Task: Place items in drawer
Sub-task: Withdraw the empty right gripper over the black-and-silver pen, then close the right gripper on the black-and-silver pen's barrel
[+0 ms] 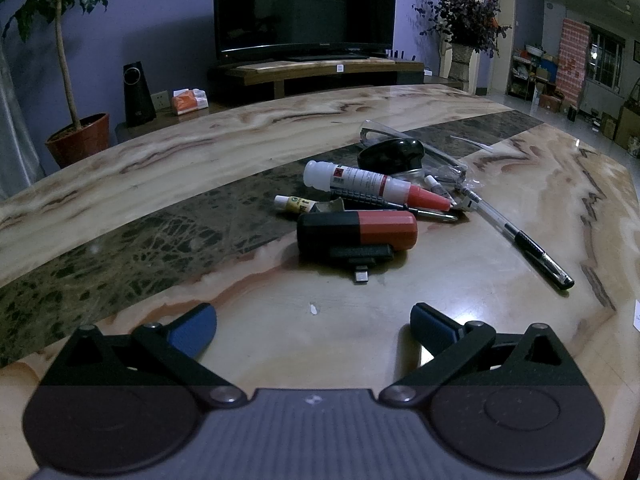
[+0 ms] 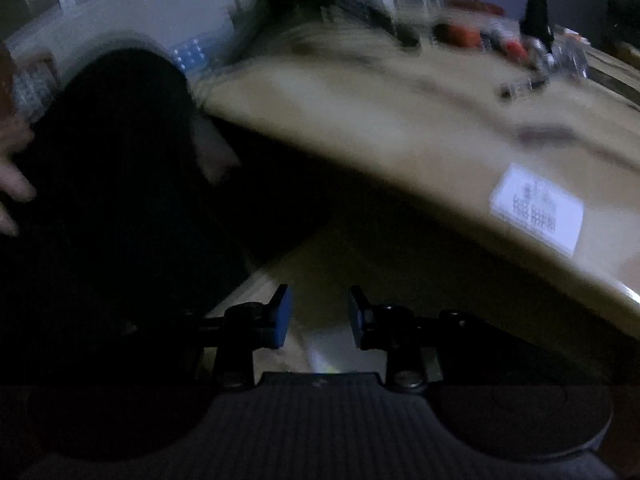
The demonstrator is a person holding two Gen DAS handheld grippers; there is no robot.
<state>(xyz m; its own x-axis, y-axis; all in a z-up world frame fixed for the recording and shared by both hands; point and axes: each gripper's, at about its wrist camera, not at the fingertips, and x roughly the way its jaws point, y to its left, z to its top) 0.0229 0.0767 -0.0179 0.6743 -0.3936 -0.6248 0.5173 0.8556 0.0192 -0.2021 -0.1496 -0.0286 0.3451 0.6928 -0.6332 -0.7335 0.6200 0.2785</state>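
Note:
In the left wrist view a pile of items lies mid-table. It holds a black-and-red block [image 1: 356,232] with a small plug, a white glue bottle [image 1: 372,182] with a red cap, a small tube [image 1: 294,203], a pen [image 1: 524,236] and a black rounded object [image 1: 392,154]. My left gripper [image 1: 314,328] stands open just short of the block, with nothing between its blue pads. The right wrist view is blurred. There my right gripper [image 2: 318,316] sits at the table's edge [image 2: 400,200], its pads a little apart and holding nothing. The pile [image 2: 520,48] shows far off.
Clear plastic [image 1: 440,148] lies behind the pile. A white label [image 2: 536,208] is stuck near the table's edge. A person's hand [image 2: 12,184] and a dark mass [image 2: 112,160] fill the left of the right wrist view. A television [image 1: 304,4] and plants stand beyond the table.

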